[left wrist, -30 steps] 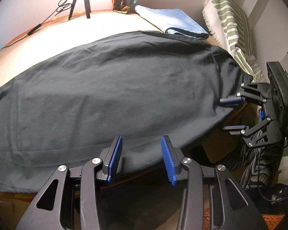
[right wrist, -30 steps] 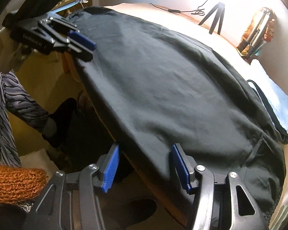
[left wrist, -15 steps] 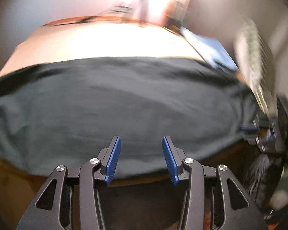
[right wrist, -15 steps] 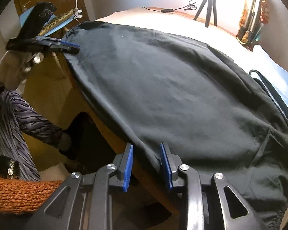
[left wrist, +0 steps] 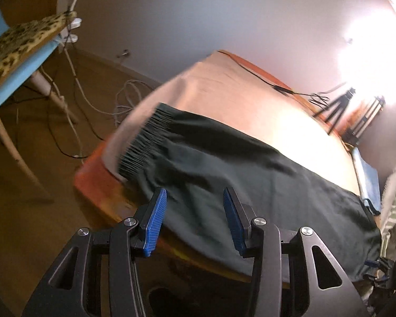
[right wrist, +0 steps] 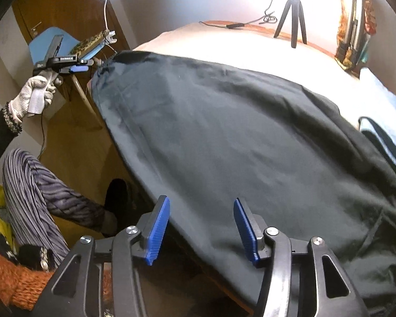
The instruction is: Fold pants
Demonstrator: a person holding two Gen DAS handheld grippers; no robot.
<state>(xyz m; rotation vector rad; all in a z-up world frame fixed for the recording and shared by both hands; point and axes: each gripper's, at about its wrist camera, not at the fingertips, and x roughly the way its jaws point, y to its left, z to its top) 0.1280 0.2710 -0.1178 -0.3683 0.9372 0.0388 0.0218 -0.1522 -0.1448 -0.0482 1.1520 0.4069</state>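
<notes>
While I am holding both tools over the near edge of the table, my right gripper [right wrist: 199, 228] is hovering closest, its blue-padded jaws opening with nothing pinched between them; the dark green cotton pants [right wrist: 250, 142] are lying just beyond its tips. They are stretching flat across the cream-covered wooden table [right wrist: 224, 45], their long axis running along the near edge, from my right side away toward my left. My left gripper [left wrist: 194, 220] is hanging at the far left end, jaws partly apart and empty, pointing down at the ribbed elastic band [left wrist: 142, 142] just ahead of it. I judge that end to be the left tool's to take, the opposite end the right's. Farthest back, a small black tripod [right wrist: 290, 18] is standing by the wall.
</notes>
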